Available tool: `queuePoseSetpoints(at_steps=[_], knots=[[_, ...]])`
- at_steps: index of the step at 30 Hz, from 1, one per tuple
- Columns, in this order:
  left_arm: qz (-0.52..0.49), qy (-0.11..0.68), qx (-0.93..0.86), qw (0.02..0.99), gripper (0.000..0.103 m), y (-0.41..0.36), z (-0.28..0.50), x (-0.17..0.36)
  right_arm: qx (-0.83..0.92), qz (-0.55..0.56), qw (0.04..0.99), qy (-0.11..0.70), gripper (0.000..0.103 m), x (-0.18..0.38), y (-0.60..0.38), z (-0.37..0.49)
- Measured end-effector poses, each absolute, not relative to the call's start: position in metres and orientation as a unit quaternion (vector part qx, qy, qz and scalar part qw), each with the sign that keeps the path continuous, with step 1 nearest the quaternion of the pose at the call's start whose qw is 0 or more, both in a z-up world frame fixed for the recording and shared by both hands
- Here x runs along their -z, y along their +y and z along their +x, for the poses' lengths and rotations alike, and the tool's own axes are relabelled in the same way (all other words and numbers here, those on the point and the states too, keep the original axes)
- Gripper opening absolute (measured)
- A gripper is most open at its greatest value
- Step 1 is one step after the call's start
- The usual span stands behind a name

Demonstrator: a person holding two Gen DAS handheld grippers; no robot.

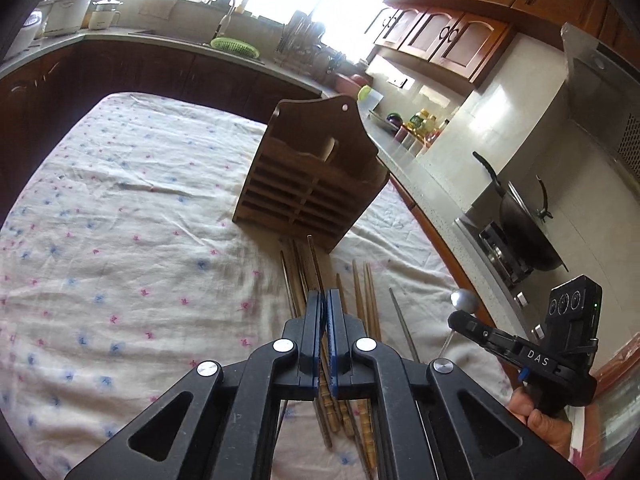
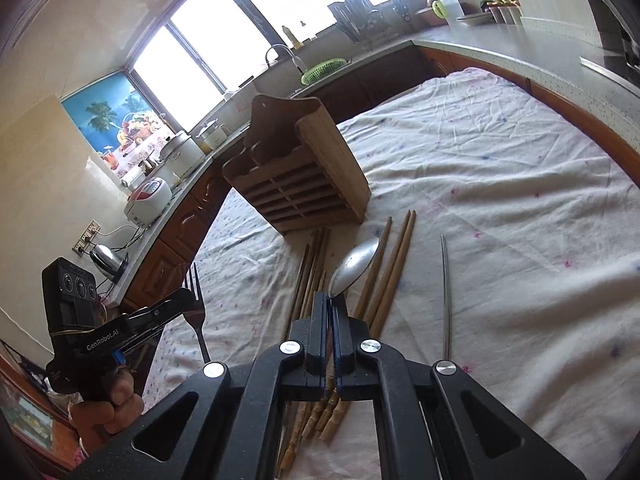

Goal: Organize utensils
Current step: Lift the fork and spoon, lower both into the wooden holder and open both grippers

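A wooden utensil holder (image 1: 312, 176) (image 2: 296, 176) with slotted compartments stands on the cloth-covered table. In front of it lie several wooden chopsticks (image 1: 368, 296) (image 2: 384, 276) and a metal chopstick (image 2: 446, 292). My left gripper (image 1: 324, 296) (image 2: 180, 304) is shut on a fork (image 2: 196, 292), held upright with its tines up above the table's left side. My right gripper (image 2: 330, 300) (image 1: 456, 320) is shut on a metal spoon (image 2: 356, 266) (image 1: 464, 300), whose bowl sticks out past the fingertips above the chopsticks. A hand grips each tool's handle.
A floral cloth (image 1: 120, 240) covers the table. Kitchen counters wrap around it: a sink with a green basket (image 1: 234, 46), a wok (image 1: 524, 232) on the stove at right, rice cookers (image 2: 148, 200) and a kettle (image 2: 106, 260) at left.
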State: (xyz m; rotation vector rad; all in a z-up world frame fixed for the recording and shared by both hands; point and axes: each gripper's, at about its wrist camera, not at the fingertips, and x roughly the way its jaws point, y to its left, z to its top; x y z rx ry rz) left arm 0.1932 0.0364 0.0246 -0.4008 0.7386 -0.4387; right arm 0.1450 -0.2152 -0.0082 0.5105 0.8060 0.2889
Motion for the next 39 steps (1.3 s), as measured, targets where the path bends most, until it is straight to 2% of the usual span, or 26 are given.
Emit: queuePoseSetpoints(at_steps=[8, 18, 32, 39], knots=[[-0.207, 0.304, 0.21, 0.906, 0.001, 0.059, 0.167, -0.059, -0.143, 0.219, 0.903, 0.342, 0.002, -0.031, -0.209, 0.148], [-0.217, 0.289, 0.214, 0.907, 0.001, 0.061, 0.183, -0.07, -0.13, 0.189, 0.924, 0.306, 0.002, -0.058, -0.209, 0.166], [-0.224, 0.205, 0.235, 0.923, 0.001, 0.059, 0.271, -0.128, -0.105, 0.101, 0.965, 0.219, 0.002, -0.125, -0.193, 0.227], [-0.264, 0.191, 0.229, 0.917, 0.001, 0.061, 0.341, -0.093, -0.09, 0.033, 0.975, 0.201, 0.002, -0.126, -0.17, 0.275]])
